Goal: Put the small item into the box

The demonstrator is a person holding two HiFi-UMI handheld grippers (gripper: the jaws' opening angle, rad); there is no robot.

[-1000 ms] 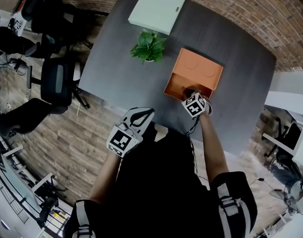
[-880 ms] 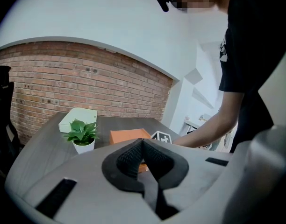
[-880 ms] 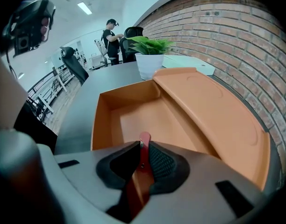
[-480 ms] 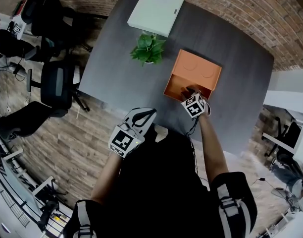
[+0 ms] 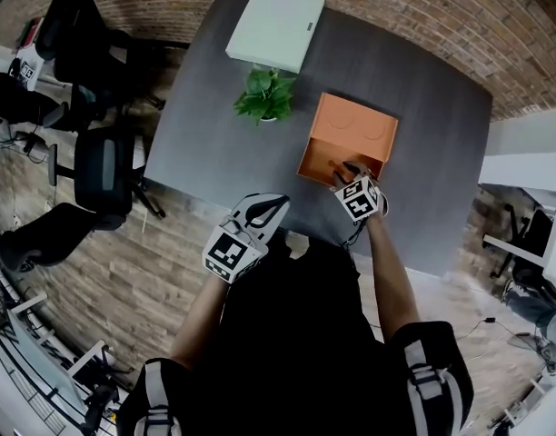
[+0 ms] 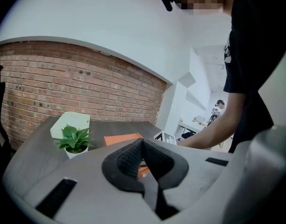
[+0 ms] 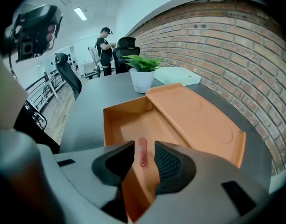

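Now the small item [image 7: 142, 156] is seen lying free on the box [image 7: 199, 120] floor between the just-opening, spread jaws of the right gripper [image 7: 144, 149], the left gripper [image 6: 142, 148] is held closed on nothing, and the item is judged light, stiff, best pinched mid-length.

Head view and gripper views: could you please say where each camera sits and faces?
Head view: on the person's head, steeply down at table, orange box; both arms, left gripper, right gripper show.
Left gripper view: on that gripper, across the table toward the plant; shut jaws, person's right arm show.
Right gripper view: down into the box; jaws have just been opening, small red item between them, ungripped.
All three share box and plant.
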